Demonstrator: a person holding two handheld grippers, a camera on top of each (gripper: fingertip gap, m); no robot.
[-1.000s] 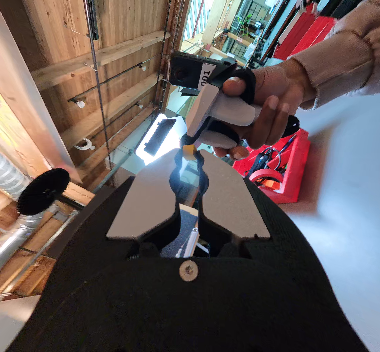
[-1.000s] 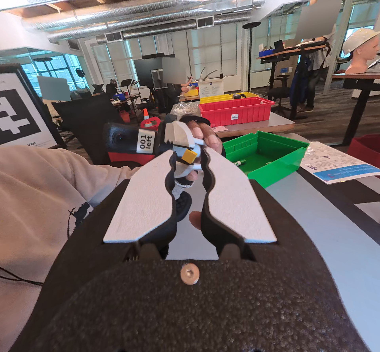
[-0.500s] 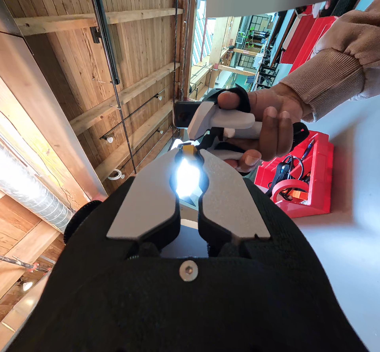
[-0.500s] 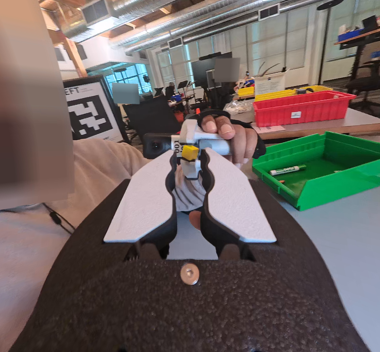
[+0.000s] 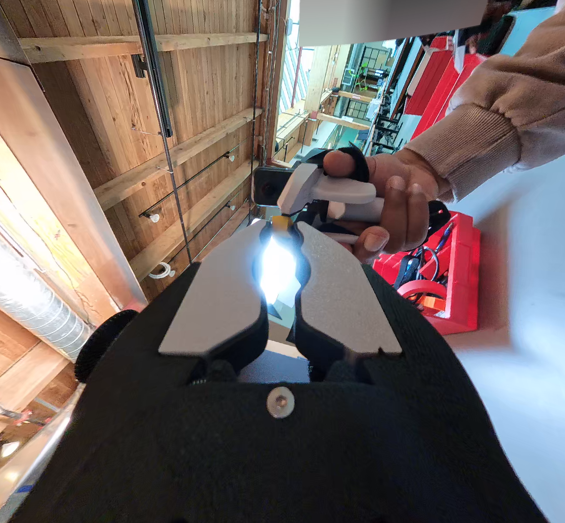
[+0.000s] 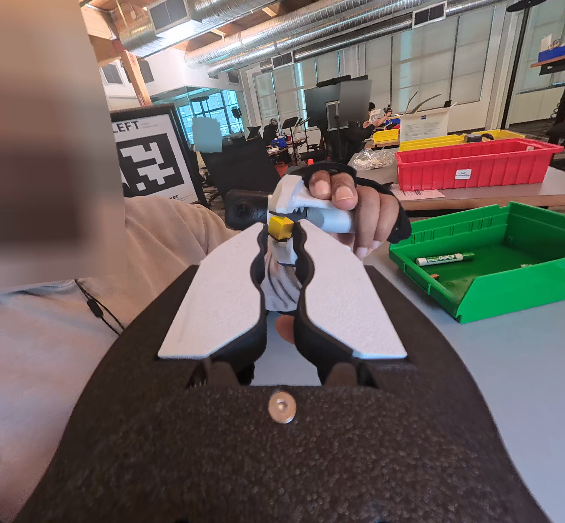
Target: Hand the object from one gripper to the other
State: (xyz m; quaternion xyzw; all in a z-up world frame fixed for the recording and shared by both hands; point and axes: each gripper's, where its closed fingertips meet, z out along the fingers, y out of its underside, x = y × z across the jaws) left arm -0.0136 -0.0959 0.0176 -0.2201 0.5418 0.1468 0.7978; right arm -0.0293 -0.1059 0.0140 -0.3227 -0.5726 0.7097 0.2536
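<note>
1. One small yellow cube [image 6: 280,227] sat at the meeting tips of two grippers, held in the air above the grey table [image 6: 504,370]; in the left wrist view the same cube [image 5: 281,222] showed just beyond that gripper's tips.
2. The right gripper [image 6: 280,230] had its two white, grainy, wavy-edged fingers drawn in against the cube's sides. The left gripper [image 5: 279,227] likewise had its pair closed in on the cube, though glare washed out the gap behind it.
3. Across from each camera, one hand [image 6: 351,202] wrapped the other tool's smooth pale handle, a beige ribbed cuff [image 5: 470,141] behind it.
4. To the right stood one green plastic bin [image 6: 489,263] holding one marker [image 6: 443,259]; farther off was one long red bin [image 6: 477,165], with yellow bins behind.
5. A red tray [image 5: 452,279] of tape rolls lay on the right in the left wrist view.
6. Compared with a second earlier, both views had swung, and the grippers had stayed tip to tip around the cube.
</note>
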